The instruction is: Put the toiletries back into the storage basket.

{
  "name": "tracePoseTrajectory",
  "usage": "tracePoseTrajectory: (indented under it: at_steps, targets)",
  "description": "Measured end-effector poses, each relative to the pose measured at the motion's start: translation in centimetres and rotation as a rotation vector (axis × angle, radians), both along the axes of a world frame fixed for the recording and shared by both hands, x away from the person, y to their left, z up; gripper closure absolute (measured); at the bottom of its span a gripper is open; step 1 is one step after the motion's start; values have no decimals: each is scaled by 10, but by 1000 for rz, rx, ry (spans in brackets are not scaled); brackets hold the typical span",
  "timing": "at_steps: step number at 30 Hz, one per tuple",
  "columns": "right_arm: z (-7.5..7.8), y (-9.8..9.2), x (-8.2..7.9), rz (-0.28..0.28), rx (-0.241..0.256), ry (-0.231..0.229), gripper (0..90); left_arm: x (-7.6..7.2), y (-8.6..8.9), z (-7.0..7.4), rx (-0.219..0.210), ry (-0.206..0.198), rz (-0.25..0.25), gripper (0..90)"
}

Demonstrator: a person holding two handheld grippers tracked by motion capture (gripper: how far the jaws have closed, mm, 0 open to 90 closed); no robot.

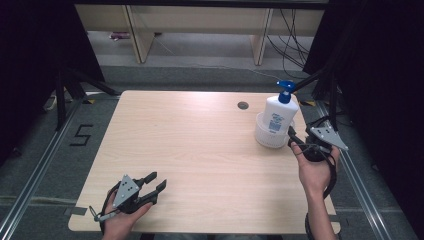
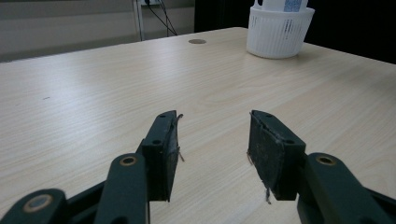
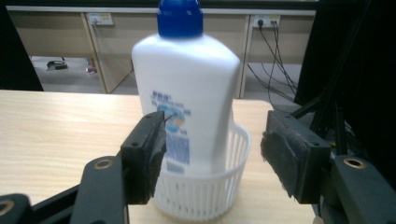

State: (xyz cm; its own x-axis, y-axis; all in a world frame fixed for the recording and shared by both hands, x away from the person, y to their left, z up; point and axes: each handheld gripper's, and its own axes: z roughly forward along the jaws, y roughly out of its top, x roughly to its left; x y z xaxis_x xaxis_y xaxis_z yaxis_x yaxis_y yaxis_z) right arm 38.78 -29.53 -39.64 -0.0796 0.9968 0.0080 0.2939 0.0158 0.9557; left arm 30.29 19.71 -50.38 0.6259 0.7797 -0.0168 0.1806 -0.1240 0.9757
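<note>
The right gripper (image 3: 212, 154) is standing with its jaws wide apart, gripping nothing; its black, worn-padded jaws are flanking the bottle (image 3: 187, 93) without touching it. The bottle is standing upright, long axis vertical, blue pump cap (image 1: 285, 90) on top with the nozzle pointing toward the table's left side. It is smooth white plastic, flat-sided with rounded shoulders, bearing a blue printed label. It is sitting inside a round white basket (image 1: 265, 137) of ribbed, slotted plastic at the table's far right corner. The left gripper (image 2: 212, 149) is resting near the front left edge, jaws parted and empty, frayed pads showing. The table (image 1: 200, 150) is pale wood-grain laminate.
</note>
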Motion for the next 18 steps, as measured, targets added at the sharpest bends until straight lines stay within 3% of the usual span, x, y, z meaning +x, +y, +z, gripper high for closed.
tracePoseTrajectory:
  at_steps: [2,5,7,8,10,12,13,14,15,17,18]
  targets:
    - [-5,-1,-4,-3,14,-5,397,-2,1,1,5,23,17,522]
    - [-12,-6,-11,3,-5,10,397,-2,1,0,3,23,21,522]
    - [-16,-6,-15,0,10,25,397,-2,1,0,5,23,20,522]
    - [-18,-8,-17,-12,0,30,397,1,1,-1,-1,2,4,522]
    - [-24,-9,-21,-15,3,41,396,1,1,-1,0,4,5,522]
    - [-32,-11,-24,-1,16,53,397,-1,1,0,7,24,21,522]
    - [-35,-10,-27,-23,26,61,397,-1,2,-1,7,23,21,522]
    - [-41,-12,-29,-17,-3,64,397,-1,2,-1,7,25,22,522]
    - [-45,-11,-30,-16,14,71,397,-1,2,-1,4,27,24,522]
    - [-57,-11,-34,-10,-2,80,398,-1,2,-2,7,25,24,522]
    - [-61,-10,-35,0,20,91,398,0,2,-2,8,26,24,521]
